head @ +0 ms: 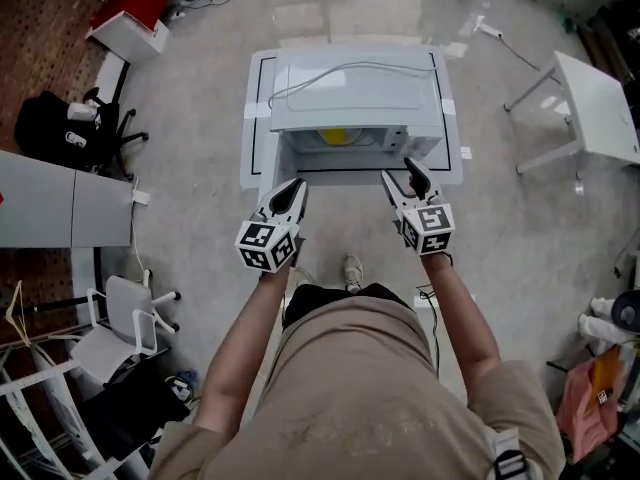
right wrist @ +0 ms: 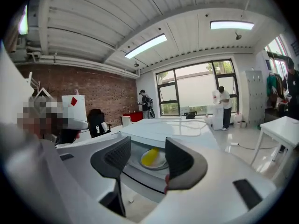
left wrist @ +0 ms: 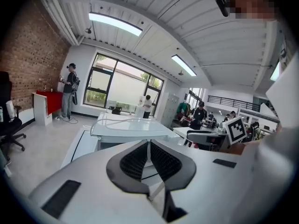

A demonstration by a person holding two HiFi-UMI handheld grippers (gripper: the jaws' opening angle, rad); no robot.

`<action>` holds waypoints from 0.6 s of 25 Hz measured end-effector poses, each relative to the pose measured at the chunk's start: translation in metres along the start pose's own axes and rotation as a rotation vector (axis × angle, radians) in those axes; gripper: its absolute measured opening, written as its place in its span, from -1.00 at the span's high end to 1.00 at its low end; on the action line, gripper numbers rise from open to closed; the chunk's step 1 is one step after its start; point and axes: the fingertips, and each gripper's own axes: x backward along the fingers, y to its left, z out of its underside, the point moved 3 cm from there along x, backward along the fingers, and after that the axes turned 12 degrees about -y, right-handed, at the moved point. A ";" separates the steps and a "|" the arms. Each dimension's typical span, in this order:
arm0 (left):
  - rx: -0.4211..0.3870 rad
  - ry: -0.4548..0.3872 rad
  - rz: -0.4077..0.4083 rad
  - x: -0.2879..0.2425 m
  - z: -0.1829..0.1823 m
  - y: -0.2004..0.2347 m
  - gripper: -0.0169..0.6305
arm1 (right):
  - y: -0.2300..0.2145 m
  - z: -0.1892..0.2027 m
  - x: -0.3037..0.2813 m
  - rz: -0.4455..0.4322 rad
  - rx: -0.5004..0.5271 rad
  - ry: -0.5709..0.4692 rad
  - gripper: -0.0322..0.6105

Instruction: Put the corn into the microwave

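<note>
— Where did the corn (right wrist: 149, 157) lie?
— Ahead of the right claw (right wrist: 147, 149), framed by its wide-apart, empty jaws, on a plate (right wrist: 161, 163) inside the microwave (right wrist: 159, 127).
— The left claw (left wrist: 149, 146)?
— Closed, empty. Overhead, the corn was half hidden.

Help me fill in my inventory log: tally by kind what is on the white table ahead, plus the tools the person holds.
Microwave: 1
Corn: 1
Plate: 1
Tools: 2 (left tool, right tool)
Total: 5
</note>
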 end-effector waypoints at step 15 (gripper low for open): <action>0.027 -0.033 -0.027 0.026 0.007 0.000 0.92 | -0.014 -0.016 0.078 0.067 0.052 -0.001 0.16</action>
